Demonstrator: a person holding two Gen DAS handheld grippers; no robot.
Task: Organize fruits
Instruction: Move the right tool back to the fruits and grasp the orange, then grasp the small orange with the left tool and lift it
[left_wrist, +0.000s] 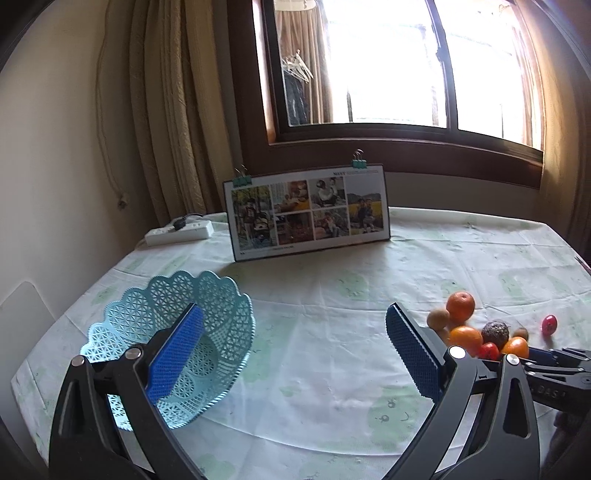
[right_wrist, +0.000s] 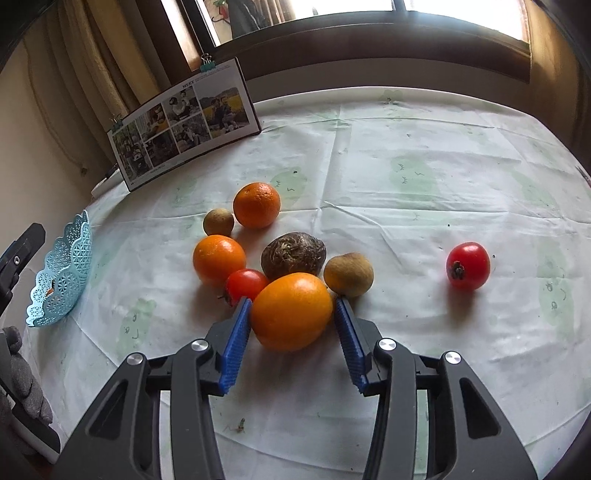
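The right claw is spread around the nearest orange on the counter, one pad touching. The left claw is held wide open, empty, beside the blue basket.

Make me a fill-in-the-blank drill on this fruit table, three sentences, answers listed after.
1. The right gripper is open, its fingers on either side of the nearest ____.
2. The blue lace basket holds ____ fruit so far.
3. One red tomato lies apart from the pile, toward the ____ side of the right wrist view.

Missing words: orange; no; right
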